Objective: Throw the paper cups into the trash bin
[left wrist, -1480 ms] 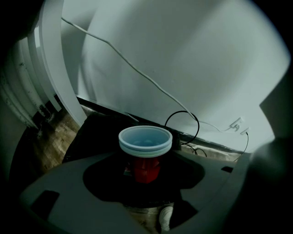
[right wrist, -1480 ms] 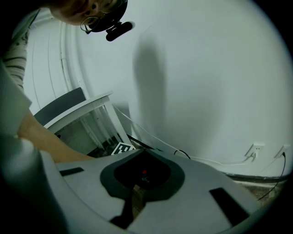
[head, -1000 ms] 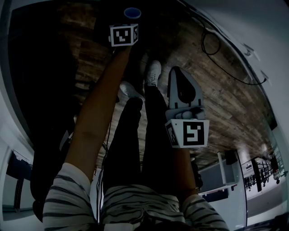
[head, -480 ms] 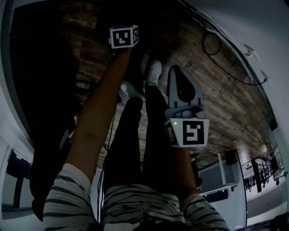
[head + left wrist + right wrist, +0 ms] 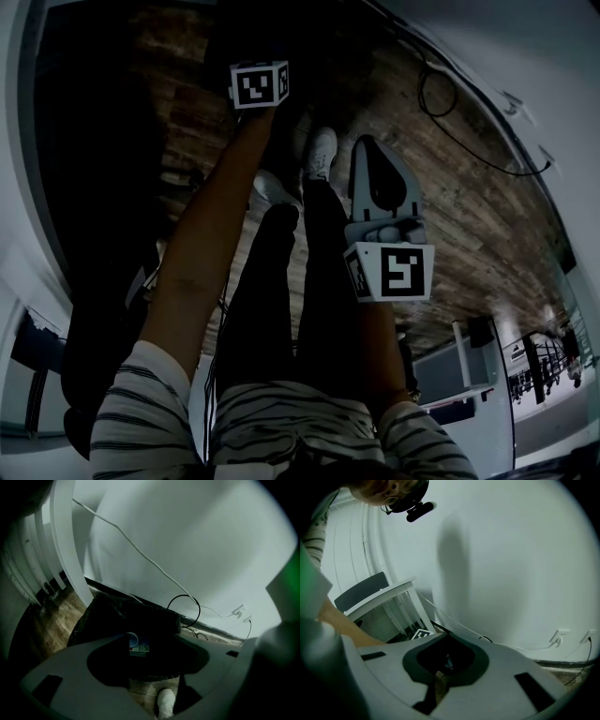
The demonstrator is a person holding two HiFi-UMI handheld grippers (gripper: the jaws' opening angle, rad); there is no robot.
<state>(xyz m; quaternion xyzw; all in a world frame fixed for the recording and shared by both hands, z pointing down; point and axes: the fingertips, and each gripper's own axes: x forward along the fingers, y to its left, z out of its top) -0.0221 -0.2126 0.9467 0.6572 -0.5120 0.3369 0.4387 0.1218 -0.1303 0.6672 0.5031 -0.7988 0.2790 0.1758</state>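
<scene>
The left gripper (image 5: pixel 153 634) hangs straight above the trash bin (image 5: pixel 108 616), its jaws spread wide with nothing between them. In the head view its marker cube (image 5: pixel 260 84) sits at the end of the person's bare left forearm (image 5: pixel 206 234), stretched out over the bin's dark mouth.

The bin is lined with a black bag and stands on the wood floor (image 5: pixel 469 216), against the foot of a white wall (image 5: pixel 187 536). A paper cup (image 5: pixel 133 641), blue with a white rim, lies on its side inside the bin, directly below the open jaws and clear of them. Something else blue lies touching the cup; what it is cannot be made out.

On the near side of the bin, just beside it, the person's two white shoes (image 5: pixel 321 150) stand on the floor below dark trousers.

To the right of the bin and drawn back from it, the right gripper (image 5: pixel 446 633) is held over the person's right leg, its tips closed together and gripping nothing. Through the ring between its jaws shows only a dark patch of the bin. Its marker cube (image 5: pixel 394 272) faces the head camera.

Farther right of the bin, a thin black cable (image 5: pixel 185 609) loops on the floor at the wall, leading to two wall plugs (image 5: pixel 241 613).
</scene>
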